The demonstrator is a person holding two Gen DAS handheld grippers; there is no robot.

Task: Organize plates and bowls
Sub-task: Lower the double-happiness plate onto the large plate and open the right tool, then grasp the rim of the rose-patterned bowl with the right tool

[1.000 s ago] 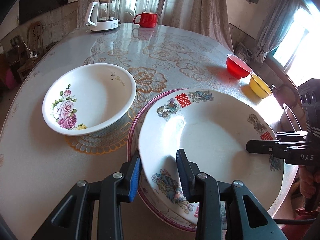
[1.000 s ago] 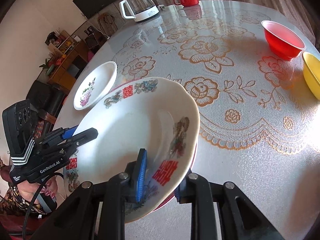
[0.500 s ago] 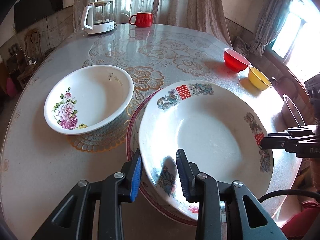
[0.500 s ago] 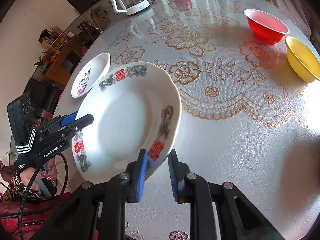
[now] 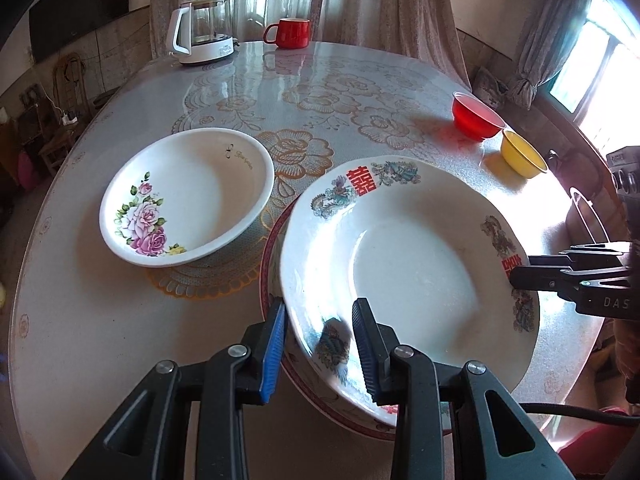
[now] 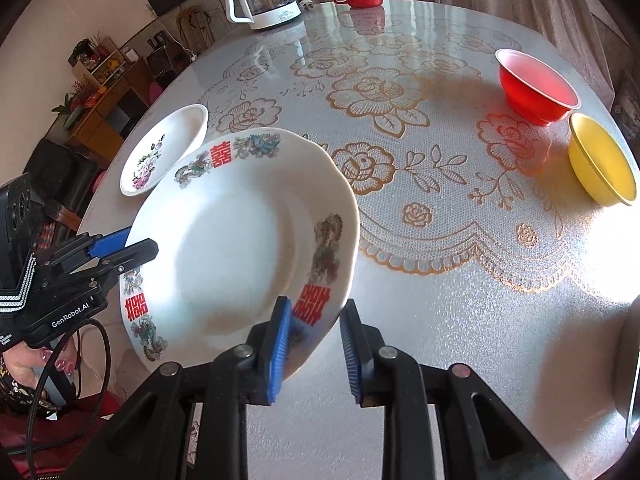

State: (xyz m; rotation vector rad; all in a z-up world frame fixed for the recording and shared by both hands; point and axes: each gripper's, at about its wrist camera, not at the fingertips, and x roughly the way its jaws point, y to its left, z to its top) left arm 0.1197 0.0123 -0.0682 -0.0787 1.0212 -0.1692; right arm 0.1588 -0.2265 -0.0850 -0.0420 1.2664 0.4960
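Two grippers are pinching one dragon plate [image 5: 408,264] by opposite rims: left gripper [image 5: 320,344] near edge, right gripper [image 6: 314,340] right edge, lifting it above a red-rimmed plate [image 5: 269,256]. Uneven pulling is risking slippage onto the table [image 5: 120,320].

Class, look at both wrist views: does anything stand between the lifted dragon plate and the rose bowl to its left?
Nothing visible does. The dragon plate is held at opposite rims by the left gripper and right gripper. Between it and the rose bowl lies only bare tablecloth.
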